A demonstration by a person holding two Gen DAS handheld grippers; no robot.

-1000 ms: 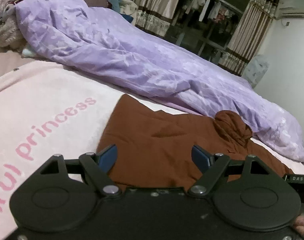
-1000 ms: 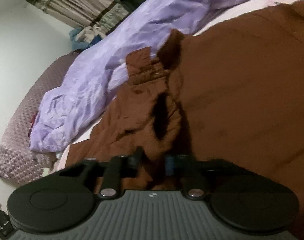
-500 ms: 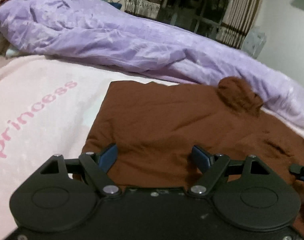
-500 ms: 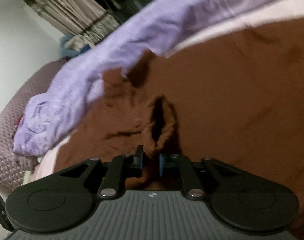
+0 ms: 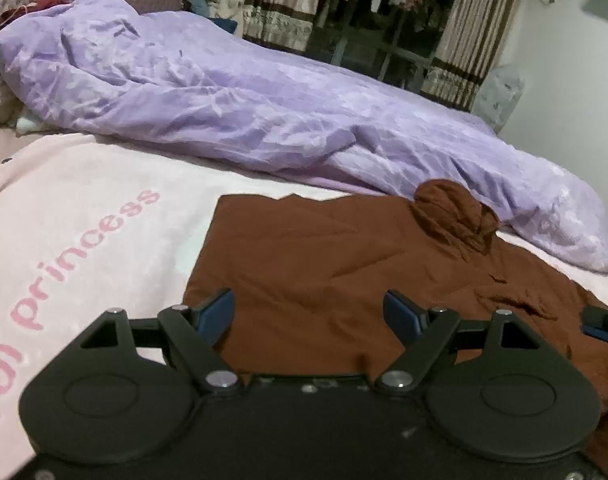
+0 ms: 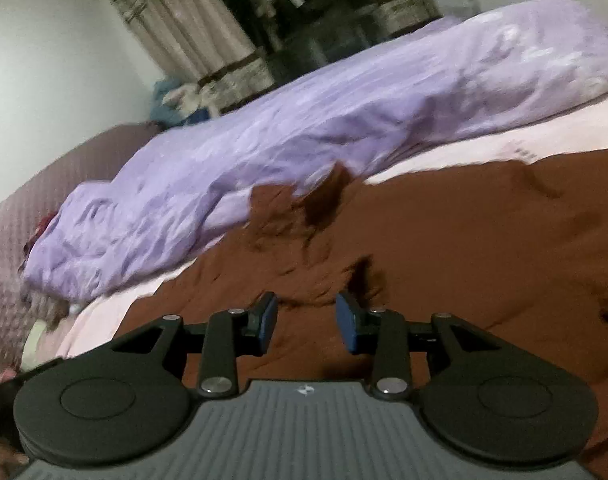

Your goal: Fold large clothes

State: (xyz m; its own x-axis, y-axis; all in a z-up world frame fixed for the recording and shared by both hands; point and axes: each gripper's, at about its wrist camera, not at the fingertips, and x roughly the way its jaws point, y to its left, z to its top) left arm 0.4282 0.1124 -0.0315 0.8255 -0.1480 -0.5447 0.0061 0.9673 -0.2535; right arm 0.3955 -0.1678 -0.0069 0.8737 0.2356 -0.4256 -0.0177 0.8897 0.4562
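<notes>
two grippers were angled downward over a brown garment (image 5: 323, 248) spread on a pink blanket (image 5: 84, 208), beside a rumpled lilac duvet (image 5: 232, 108). left gripper (image 5: 309, 314) hovered with jaws spread wide, nothing between them, garment below. right gripper (image 6: 305, 320) sat rolled to one side, jaws opening, pads clear of the cloth and grasping nothing. a bunched ridge of the garment lay just beyond its fingertips.
</notes>
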